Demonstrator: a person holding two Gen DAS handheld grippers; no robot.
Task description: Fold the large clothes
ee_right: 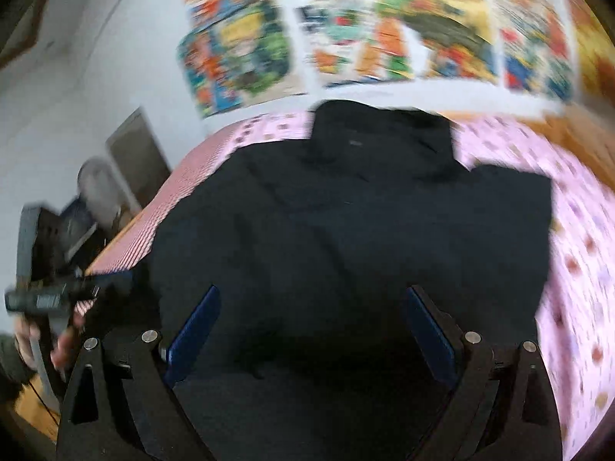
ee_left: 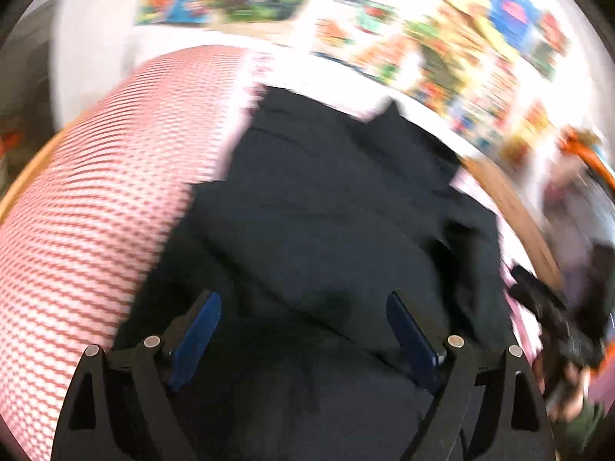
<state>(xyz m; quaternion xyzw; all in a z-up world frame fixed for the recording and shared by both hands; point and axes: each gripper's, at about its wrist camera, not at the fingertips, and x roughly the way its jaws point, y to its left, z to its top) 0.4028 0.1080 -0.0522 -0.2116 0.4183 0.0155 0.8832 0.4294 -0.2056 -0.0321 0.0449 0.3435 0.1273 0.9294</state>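
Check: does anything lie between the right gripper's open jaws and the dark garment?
Nothing: in the right wrist view the right gripper hangs open over the dark garment, only cloth showing between its jaws.

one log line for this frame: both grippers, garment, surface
left gripper: open, empty | right gripper: open, empty | dark garment: lying partly folded on pink patterned cover | frames motion-blurred

I see a white wall (ee_right: 96, 57) hung with a row of bright, colourful posters (ee_right: 376, 38), all blurred. Below the posters stands a table with a wooden edge (ee_left: 515, 207), covered by a pink patterned cloth (ee_right: 576, 230). Left of the table, against the wall, I make out a brownish panel (ee_right: 134, 153) and some dark clutter (ee_right: 65, 238) I cannot identify.
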